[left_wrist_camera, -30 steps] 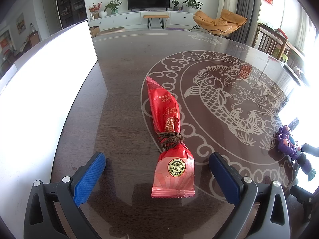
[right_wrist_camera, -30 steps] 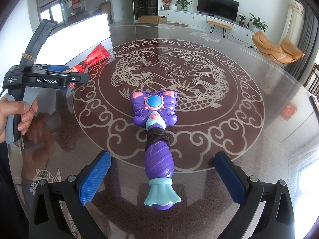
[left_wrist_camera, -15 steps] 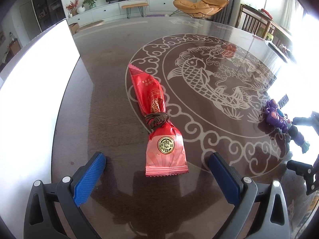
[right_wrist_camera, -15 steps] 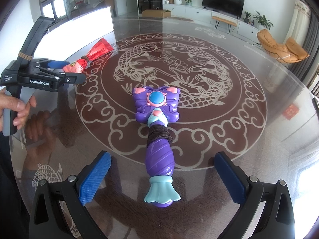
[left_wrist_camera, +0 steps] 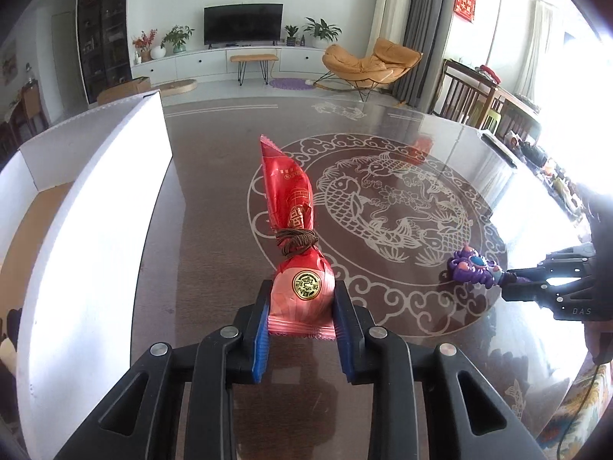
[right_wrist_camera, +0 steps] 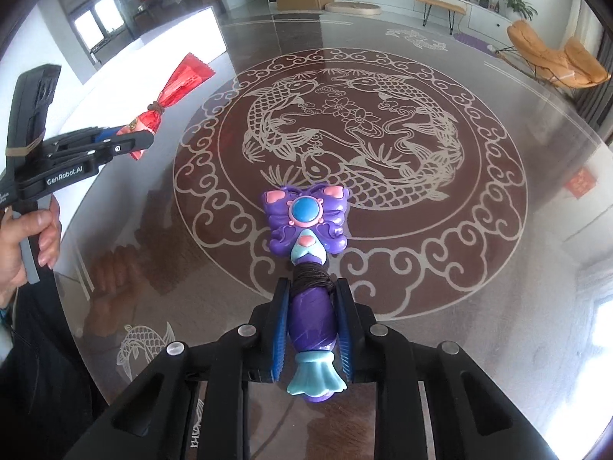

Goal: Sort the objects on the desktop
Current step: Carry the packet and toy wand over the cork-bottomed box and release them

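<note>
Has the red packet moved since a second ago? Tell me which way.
Yes. The red packet has lifted off the table, clamped in the left hand-held gripper, whose jaws just closed; its tip rises toward the white box.

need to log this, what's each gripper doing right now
left gripper: just closed on the red snack packet
right gripper: just closed on the purple toy wand

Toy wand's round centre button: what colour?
Blue, ringed in pink, on the purple toy wand; clearest in the right wrist view.
</note>
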`<state>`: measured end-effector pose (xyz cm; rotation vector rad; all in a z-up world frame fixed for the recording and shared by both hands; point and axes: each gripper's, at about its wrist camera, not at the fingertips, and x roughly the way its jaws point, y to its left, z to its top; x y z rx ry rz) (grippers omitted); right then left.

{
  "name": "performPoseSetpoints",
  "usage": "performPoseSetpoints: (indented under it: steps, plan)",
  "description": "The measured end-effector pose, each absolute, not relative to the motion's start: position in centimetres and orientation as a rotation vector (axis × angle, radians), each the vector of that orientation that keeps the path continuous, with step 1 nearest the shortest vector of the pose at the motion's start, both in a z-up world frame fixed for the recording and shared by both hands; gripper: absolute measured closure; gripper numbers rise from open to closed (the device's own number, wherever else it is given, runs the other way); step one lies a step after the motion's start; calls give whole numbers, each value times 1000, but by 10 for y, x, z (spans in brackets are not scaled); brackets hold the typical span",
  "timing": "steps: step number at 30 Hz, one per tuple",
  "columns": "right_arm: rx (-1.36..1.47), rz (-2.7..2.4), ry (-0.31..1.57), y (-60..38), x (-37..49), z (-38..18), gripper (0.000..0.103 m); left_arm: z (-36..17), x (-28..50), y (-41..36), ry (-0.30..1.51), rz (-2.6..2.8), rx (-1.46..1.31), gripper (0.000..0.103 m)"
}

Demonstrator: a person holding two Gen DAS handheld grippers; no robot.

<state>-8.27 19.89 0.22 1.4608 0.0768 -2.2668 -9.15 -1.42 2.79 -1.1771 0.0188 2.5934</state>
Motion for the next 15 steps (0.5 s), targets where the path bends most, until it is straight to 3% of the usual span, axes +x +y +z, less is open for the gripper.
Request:
performPoseSetpoints:
  steps: [7,15]
  plan:
    - [1268,-2270,-80,170,-78,68,80,99,-58,-68,-149,2674,-1000,74]
    - [1005,-2202,-130,51,-95,144,80,125,-43,-208,-259,2866,-1081,74]
